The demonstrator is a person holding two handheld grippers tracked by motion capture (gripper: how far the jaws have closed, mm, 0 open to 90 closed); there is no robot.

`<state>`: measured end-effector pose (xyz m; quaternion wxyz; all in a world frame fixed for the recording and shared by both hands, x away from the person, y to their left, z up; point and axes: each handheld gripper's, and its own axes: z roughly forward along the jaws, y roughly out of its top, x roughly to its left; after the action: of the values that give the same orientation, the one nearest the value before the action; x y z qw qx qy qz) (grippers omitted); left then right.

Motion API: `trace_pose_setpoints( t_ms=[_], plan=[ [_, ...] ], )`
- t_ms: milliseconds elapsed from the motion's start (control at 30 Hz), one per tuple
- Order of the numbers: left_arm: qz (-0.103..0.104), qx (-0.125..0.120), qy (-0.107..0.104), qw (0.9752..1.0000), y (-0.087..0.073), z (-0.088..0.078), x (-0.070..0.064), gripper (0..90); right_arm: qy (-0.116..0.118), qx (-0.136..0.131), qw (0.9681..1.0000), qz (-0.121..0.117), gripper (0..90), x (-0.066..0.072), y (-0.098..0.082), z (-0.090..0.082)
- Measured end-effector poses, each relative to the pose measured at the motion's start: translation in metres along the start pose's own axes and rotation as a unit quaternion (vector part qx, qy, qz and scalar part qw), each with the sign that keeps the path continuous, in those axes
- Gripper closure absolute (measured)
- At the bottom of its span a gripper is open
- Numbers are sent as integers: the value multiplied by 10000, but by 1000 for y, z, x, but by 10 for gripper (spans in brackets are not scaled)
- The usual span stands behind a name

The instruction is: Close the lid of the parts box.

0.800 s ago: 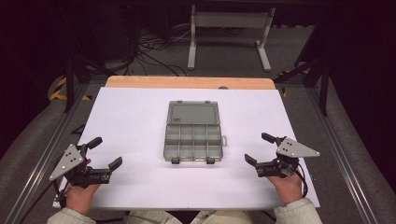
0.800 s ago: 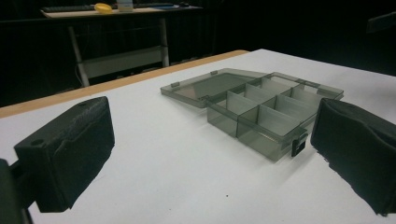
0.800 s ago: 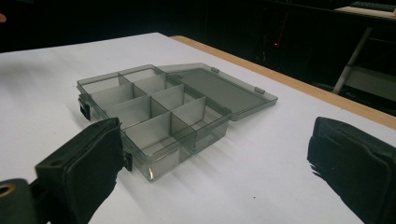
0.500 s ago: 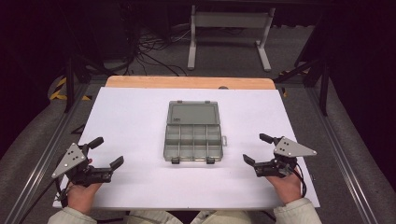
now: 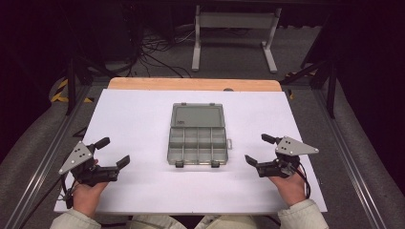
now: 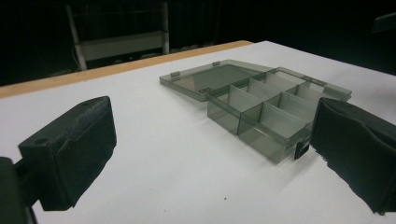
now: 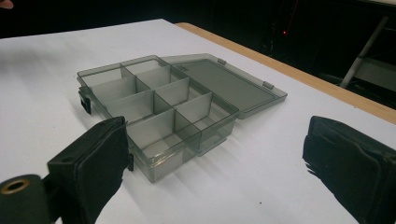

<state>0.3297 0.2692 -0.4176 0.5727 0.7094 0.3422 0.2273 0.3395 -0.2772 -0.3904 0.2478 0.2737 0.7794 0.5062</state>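
Observation:
A smoky clear plastic organiser box lies open in the middle of the white table, its lid folded flat toward the far side. Its several compartments look empty. My left gripper rests near the front left of the table, open, with nothing between its jaws. My right gripper sits at the front right, also open and holding nothing. Both point inward at the box from a distance. In the left gripper view the box lies ahead to the right. The right gripper view has the box ahead to the left.
The white table top ends in a wooden strip at the far edge. A metal stand and cables are on the floor beyond. Metal rails run along both sides of the table.

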Motion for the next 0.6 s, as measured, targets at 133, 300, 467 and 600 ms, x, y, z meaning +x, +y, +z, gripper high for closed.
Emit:
trace_pose_setpoints(
  t_ms=[133,300,467,600],
  plan=[
    [74,202,33,9998,8,11,3,19,23,137,9999,9,73,-3,8,8],
    [-107,194,-90,9997,17,25,11,25,-12,214,9996,156,82,-14,14,16],
    [-141,196,-181,9995,27,37,16,25,-41,233,9994,251,89,-25,23,23],
    [-192,220,-235,9993,34,48,21,25,-47,263,9993,258,91,-33,32,29]
  ],
)
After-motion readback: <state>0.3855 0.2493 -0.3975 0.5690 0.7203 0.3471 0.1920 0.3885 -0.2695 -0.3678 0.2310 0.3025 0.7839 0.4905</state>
